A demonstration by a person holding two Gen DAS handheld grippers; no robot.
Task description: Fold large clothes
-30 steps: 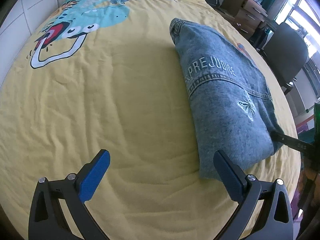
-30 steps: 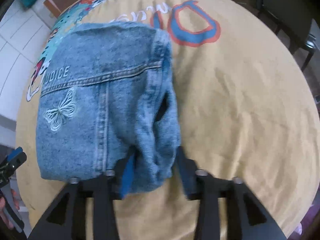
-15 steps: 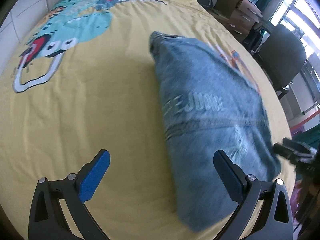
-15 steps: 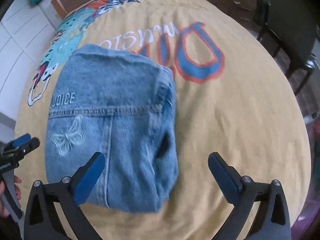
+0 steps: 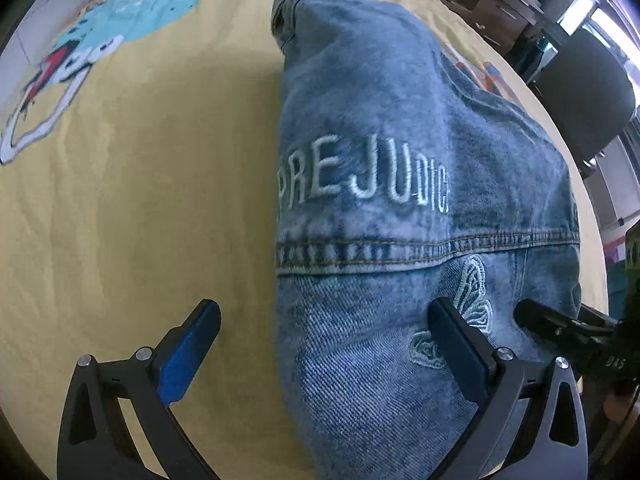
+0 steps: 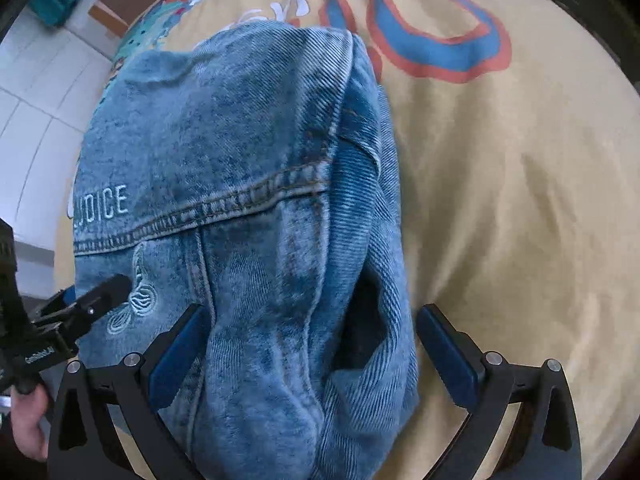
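- On the yellow bedspread point(image 5: 120, 200): folded denim jacket point(image 5: 400, 160), "PREJUDICE" embroidery upward.
- Over the jacket's near edge: left gripper point(image 5: 324, 344) spread wide, gripping nothing.
- Astride the jacket's near end: right gripper point(image 6: 312, 344), likewise released.

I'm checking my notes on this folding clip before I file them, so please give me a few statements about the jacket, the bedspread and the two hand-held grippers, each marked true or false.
1. The denim jacket lies folded into a compact bundle on a yellow bedspread. True.
2. The left hand-held gripper is clamped shut on the denim. False: its fingers stand wide apart, one on the bedspread side, one over the jacket.
3. An embroidered butterfly sits below the jacket's stitched seam. True.
4. The right hand-held gripper is shut. False: it is open, its fingers on either side of the near end of the bundle.
5. The embroidered lettering is red. False: it is pale, whitish thread.
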